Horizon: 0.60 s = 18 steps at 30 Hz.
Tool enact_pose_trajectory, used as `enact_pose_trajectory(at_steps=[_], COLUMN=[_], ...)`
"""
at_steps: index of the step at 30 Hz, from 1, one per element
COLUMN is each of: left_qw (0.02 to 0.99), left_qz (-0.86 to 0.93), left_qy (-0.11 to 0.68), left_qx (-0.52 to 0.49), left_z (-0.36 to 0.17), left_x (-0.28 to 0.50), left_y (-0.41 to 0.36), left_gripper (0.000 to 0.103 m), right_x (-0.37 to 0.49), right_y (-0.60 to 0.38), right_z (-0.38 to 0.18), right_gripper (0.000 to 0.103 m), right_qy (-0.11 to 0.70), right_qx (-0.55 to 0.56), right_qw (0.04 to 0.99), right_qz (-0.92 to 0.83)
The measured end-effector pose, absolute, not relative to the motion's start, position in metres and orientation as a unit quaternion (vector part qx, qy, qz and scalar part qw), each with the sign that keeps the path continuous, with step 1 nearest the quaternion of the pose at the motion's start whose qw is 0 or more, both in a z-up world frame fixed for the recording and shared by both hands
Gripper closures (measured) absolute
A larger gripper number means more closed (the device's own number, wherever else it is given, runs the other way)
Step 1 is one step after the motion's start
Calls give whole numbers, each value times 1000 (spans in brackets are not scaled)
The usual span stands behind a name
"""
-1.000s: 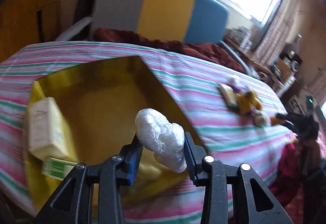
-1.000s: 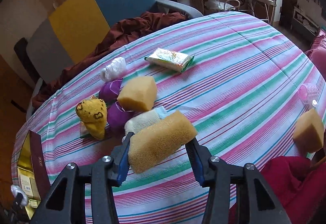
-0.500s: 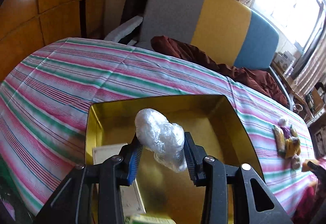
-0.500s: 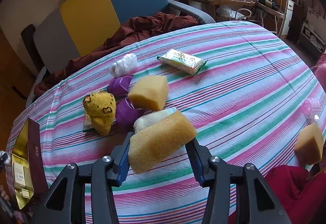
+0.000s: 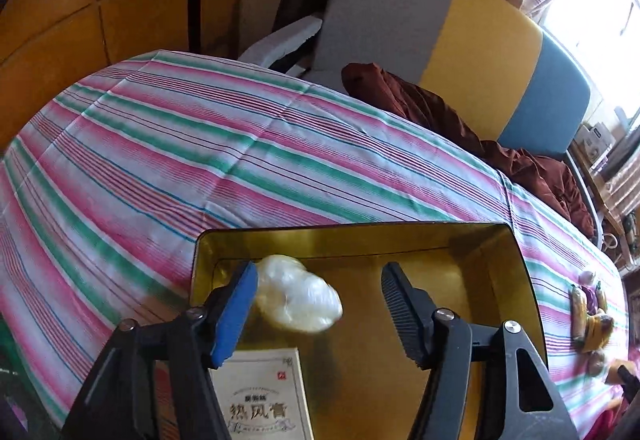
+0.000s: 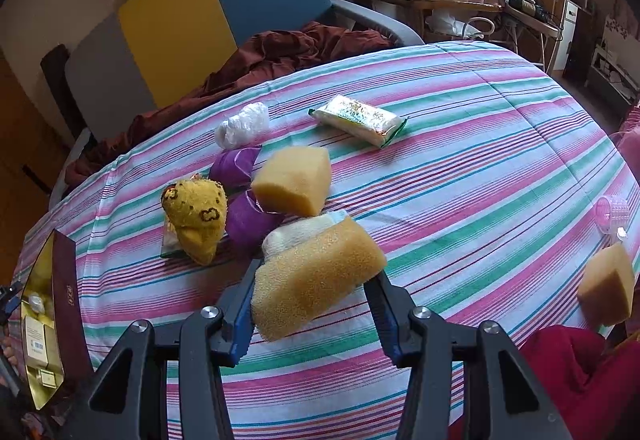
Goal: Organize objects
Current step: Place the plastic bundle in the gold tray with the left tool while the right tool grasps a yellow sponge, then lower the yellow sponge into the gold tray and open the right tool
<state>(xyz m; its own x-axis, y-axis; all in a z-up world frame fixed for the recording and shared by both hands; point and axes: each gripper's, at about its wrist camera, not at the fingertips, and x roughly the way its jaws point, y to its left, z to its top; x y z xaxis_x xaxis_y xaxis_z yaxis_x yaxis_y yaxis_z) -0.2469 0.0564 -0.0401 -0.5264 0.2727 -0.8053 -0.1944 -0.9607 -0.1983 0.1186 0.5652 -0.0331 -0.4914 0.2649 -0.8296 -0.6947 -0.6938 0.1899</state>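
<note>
In the left wrist view my left gripper (image 5: pixel 320 272) hangs over the gold box (image 5: pixel 352 230). Its jaws are opening. A white crumpled plastic bundle (image 5: pixel 296 294) is between them, still against the blue left pad and well clear of the right one. A printed carton (image 5: pixel 264 396) lies in the box below. My right gripper (image 6: pixel 316 276) is shut on a coarse yellow sponge (image 6: pixel 320 260), held above the striped tablecloth. The gold box (image 6: pixel 40 320) shows at the far left of the right wrist view.
On the cloth lie a yellow plush toy (image 6: pixel 198 214), a second sponge (image 6: pixel 294 180), purple pieces (image 6: pixel 234 166), another plastic bundle (image 6: pixel 242 124), a foil packet (image 6: pixel 358 120), a pink cup (image 6: pixel 610 212) and a third sponge (image 6: pixel 606 290). An armchair (image 5: pixel 480 52) stands behind the table.
My left gripper swept across over the gold box and its jaws have spread, freeing the plastic bundle from the right pad. The right gripper kept still with its sponge.
</note>
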Motion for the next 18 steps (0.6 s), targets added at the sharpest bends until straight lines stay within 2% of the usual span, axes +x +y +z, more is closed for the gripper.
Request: enact_pose_trajectory(at_steps=[4,9,14,18], left_qw=[148,160,151,145], left_qz=[883,892,902,905], left_qy=[-46,-51,-34,-40], left_qx=[-442,-420,-402,-397], left_z=[-25,-13,-7,-6], left_x=[-215,-160,-119,-96], left_y=[43,23,8,-5], left_gripper=[37,30,26,19], right_x=[117,117,88,47], right_y=[561,532,466,401], right_z=[-31,-14,7,18], right_gripper=[53,53,53,53], right_qy=[251,216,171,145], right_qx=[-409,-391,-388,-399], right_qw=[293,283,193,75], right_qz=[827,849,885,902])
